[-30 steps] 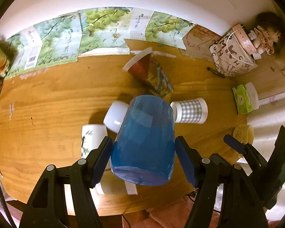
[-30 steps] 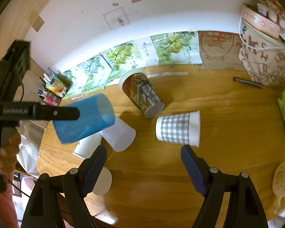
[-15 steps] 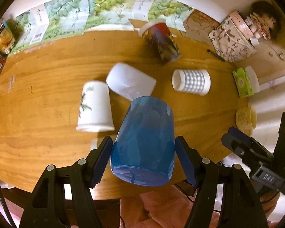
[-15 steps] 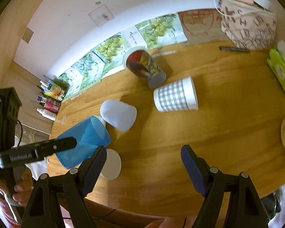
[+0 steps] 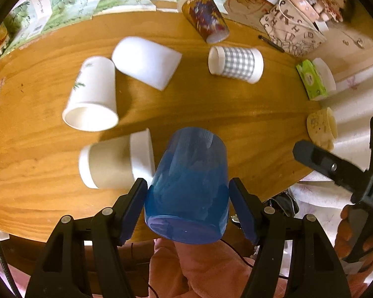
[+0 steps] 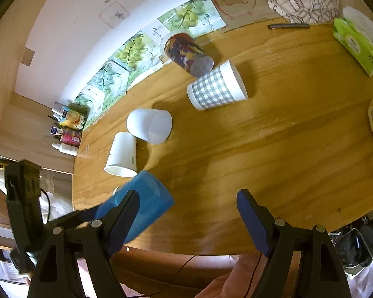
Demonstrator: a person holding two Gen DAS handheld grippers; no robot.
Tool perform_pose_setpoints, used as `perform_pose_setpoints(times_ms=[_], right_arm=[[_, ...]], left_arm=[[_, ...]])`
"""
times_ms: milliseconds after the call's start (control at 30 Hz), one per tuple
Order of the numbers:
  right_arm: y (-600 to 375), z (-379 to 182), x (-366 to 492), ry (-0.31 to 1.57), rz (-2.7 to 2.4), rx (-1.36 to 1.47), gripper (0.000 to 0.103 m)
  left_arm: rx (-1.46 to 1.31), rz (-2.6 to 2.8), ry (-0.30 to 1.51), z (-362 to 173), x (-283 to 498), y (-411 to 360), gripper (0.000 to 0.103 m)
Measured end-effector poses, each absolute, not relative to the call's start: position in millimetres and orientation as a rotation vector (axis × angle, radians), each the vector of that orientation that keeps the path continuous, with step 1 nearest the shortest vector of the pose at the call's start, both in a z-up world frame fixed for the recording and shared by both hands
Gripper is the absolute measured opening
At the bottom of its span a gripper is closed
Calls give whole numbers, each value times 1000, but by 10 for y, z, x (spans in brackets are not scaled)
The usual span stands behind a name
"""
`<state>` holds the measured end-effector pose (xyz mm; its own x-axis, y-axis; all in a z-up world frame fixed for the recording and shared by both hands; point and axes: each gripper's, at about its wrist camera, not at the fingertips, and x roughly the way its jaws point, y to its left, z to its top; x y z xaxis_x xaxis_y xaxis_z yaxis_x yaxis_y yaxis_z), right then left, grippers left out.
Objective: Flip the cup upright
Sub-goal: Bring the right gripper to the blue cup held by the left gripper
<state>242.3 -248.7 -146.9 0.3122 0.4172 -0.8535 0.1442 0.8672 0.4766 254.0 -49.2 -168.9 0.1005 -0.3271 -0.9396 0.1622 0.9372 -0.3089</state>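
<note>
- Left gripper (image 5: 187, 200) clamped on blue plastic cup (image 5: 189, 186), fingers (image 5: 133, 207) pressed against both its sides; cup raised above the near edge of the wooden table (image 5: 236, 114), closed base toward the camera, mouth pointing away
- Right gripper (image 6: 187, 219) with fingers (image 6: 252, 219) spread wide, holding nothing, above the near table edge
- Just beyond the blue cup, to its left: kraft-sleeved paper cup (image 5: 115, 160) lying on its side
- Further out: white paper cup with leaf print (image 5: 93, 94) on its side, touching a frosted white cup (image 5: 146, 63), also tipped over
- To the right, apart from those: gingham-check cup (image 5: 236, 63) on its side
- Near the wall: dark patterned cup (image 5: 205, 18) lying tilted, close to the check cup
- Far right: green tissue box (image 5: 310, 79), pen (image 5: 271, 43), lettered bag (image 5: 291, 32)
</note>
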Motion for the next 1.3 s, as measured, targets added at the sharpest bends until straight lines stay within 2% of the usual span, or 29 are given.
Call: perform_pose_setpoints(times_ms=[700, 1300], right_arm=[[-2569, -1797, 2528, 1348, 173, 529, 81], [-2654, -1890, 2659, 1369, 170, 549, 81]], left_arm=[[-192, -423, 1259, -1919, 2500, -706, 71], [-120, -431, 1334, -2195, 2301, -822, 71]])
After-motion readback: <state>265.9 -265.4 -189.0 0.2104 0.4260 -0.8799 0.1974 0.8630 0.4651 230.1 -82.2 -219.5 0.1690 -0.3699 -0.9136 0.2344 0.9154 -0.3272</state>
